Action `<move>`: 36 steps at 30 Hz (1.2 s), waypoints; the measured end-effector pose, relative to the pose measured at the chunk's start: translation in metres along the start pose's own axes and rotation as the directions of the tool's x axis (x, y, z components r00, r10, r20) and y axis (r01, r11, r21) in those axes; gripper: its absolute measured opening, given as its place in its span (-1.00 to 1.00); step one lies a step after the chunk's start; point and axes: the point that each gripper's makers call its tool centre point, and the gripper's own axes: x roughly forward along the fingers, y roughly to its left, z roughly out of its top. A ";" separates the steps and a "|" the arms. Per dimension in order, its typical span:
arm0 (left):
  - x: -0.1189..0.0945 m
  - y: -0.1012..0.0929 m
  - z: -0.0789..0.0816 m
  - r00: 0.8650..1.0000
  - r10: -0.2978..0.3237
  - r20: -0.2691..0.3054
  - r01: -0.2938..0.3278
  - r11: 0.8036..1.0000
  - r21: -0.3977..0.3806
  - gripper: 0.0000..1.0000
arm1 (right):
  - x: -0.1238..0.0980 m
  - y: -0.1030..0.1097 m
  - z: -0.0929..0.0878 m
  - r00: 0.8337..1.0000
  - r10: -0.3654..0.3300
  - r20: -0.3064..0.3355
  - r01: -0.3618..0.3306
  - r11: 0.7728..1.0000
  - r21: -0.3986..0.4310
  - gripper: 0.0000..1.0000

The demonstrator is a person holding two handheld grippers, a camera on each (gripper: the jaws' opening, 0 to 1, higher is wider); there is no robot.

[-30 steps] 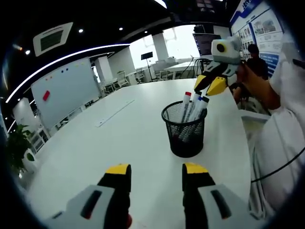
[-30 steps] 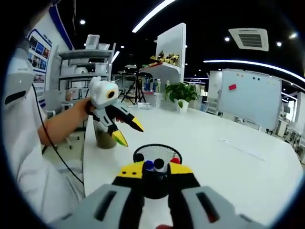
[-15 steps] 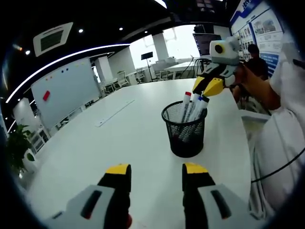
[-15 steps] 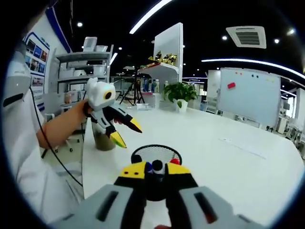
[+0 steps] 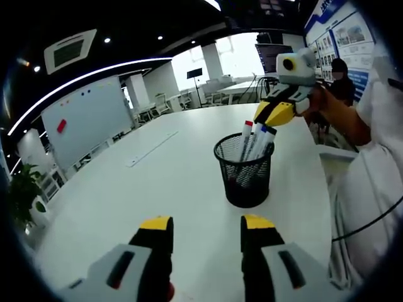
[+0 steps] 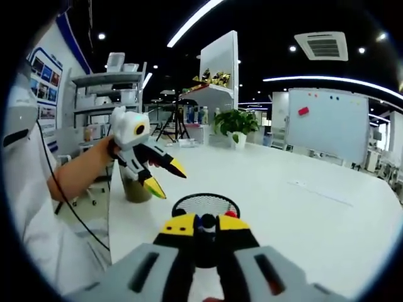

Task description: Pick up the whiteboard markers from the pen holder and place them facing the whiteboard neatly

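**Right fingers closing on a marker cap in the holder**

We see the black mesh pen holder [image 5: 244,170] standing upright on the white counter [image 5: 157,182], with three whiteboard markers [image 5: 255,139] leaning in it, caps up: one red cap, two blue. In the left gripper view, the right gripper [image 5: 278,113] sits just above the caps, its yellow-tipped fingers nearly together. In the right gripper view those fingers flank a dark cap [image 6: 206,221] over the holder's rim; whether they already pinch it we cannot tell, since the contact is hidden behind the tips.

The left gripper [image 5: 203,234] hangs low over the counter, short of the holder, fingers apart and holding nothing. In the right gripper view it shows beside a brownish cup [image 6: 135,187].

We judge the markers light, stiff and smooth-barrelled, so a firm pinch just below the cap should lift one straight up; the holder is light too and may tip or drag if a marker snags the mesh.

The whiteboard [image 5: 82,118] stands well apart, across the room, with a small red item on it. Blue wall posters [image 5: 343,31] carry writing too small for us to read; no brand is legible on the markers.
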 end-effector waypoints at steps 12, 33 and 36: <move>0.000 0.000 0.000 1.000 0.002 -0.002 -0.002 1.000 -0.001 -0.11 | 0.000 0.000 0.000 1.000 -0.006 0.007 0.006 1.000 -0.008 -0.83; 0.000 0.000 0.000 1.000 0.006 -0.001 -0.006 1.000 0.001 -0.11 | -0.002 0.001 0.005 0.999 -0.032 0.031 0.031 0.999 0.032 -0.84; 0.000 0.000 0.000 1.000 0.007 -0.001 -0.007 1.000 0.001 -0.12 | -0.003 -0.001 0.009 0.998 -0.042 0.043 0.041 0.998 0.037 -0.84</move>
